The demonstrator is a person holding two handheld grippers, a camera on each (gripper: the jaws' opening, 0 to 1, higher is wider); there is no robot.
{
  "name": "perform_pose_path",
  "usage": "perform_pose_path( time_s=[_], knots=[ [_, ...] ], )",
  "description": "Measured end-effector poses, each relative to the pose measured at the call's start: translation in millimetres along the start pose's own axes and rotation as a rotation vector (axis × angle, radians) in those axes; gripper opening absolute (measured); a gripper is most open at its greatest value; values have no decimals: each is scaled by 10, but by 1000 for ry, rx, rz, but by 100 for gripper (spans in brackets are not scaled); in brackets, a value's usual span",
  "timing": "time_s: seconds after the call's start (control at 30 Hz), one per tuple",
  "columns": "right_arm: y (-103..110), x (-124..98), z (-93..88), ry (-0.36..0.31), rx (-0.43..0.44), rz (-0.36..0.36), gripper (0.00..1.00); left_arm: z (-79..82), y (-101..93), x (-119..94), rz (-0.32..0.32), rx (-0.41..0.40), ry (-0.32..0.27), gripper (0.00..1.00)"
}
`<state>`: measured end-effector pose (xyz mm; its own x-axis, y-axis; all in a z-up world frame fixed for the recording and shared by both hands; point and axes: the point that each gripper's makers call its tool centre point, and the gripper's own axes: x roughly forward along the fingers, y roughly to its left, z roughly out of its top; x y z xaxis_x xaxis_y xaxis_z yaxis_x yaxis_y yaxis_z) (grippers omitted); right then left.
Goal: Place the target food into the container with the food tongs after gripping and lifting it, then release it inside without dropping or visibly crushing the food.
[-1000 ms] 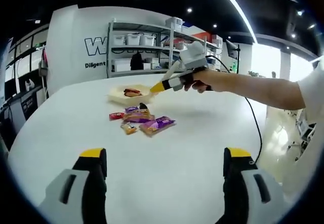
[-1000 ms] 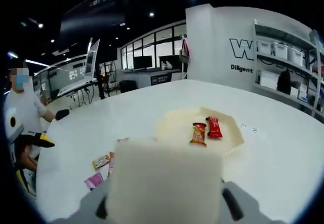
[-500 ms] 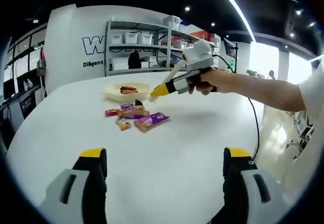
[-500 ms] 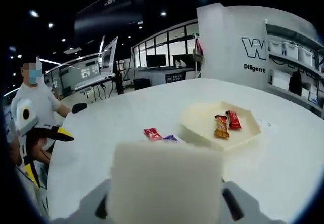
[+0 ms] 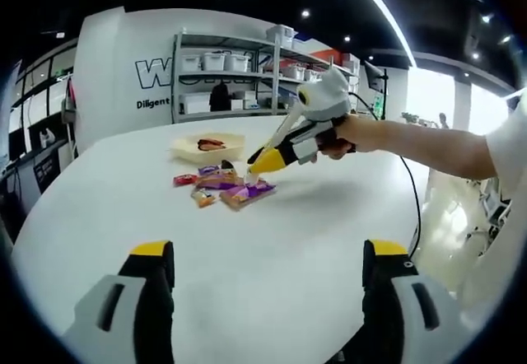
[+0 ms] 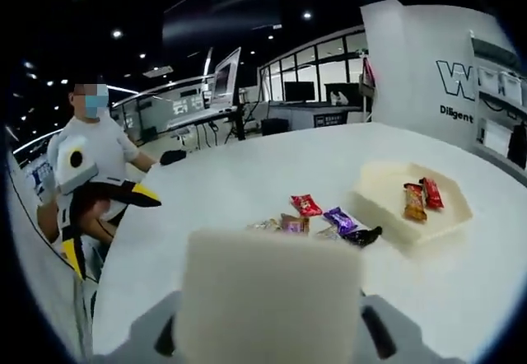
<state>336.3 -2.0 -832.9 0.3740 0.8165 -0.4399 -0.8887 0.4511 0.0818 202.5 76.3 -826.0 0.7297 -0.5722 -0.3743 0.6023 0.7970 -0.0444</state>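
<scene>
A cream tray (image 5: 191, 151) (image 6: 387, 207) stands on the round white table (image 5: 272, 257) with an orange packet (image 6: 413, 202) and a red packet (image 6: 431, 192) lying in it. Just in front of it lies a loose pile of snack packets (image 5: 221, 188), among them a red one (image 6: 305, 205) and a purple one (image 6: 340, 219). My right gripper (image 5: 268, 160) (image 6: 270, 298) is shut on white food tongs (image 6: 272, 286), and its tip hangs just above the pile's right side. My left gripper (image 5: 268, 257) (image 6: 107, 228) stays open and empty near the table edge.
A person (image 6: 90, 150) stands at the table's edge holding both grippers. A black cable (image 5: 413, 203) trails from the right gripper over the table's right side. Shelves with white bins (image 5: 230, 76) line the back wall. Desks and a monitor (image 6: 222, 76) stand beyond the table.
The right gripper has come away from above the tray and dropped toward the packet pile. Its view has swung, so the tray now sits to the right. The left gripper stays put.
</scene>
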Motion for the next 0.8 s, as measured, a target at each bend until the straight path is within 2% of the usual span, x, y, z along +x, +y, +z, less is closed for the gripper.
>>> perform_pose_path(
  time_s=[0.13, 0.3, 0.37, 0.8],
  knots=[
    [31, 15, -15, 2, 3, 19, 23, 18, 9, -5, 2, -8, -8, 93],
    [95, 42, -17, 4, -41, 78, 23, 23, 5, -2, 3, -6, -7, 93],
    [115, 45, -37, 12, -32, 95, 23, 21, 11, -8, 6, -8, -7, 93],
    [155, -27, -78, 13, -18, 97, 23, 30, 33, -6, 9, -13, -14, 93]
  ],
)
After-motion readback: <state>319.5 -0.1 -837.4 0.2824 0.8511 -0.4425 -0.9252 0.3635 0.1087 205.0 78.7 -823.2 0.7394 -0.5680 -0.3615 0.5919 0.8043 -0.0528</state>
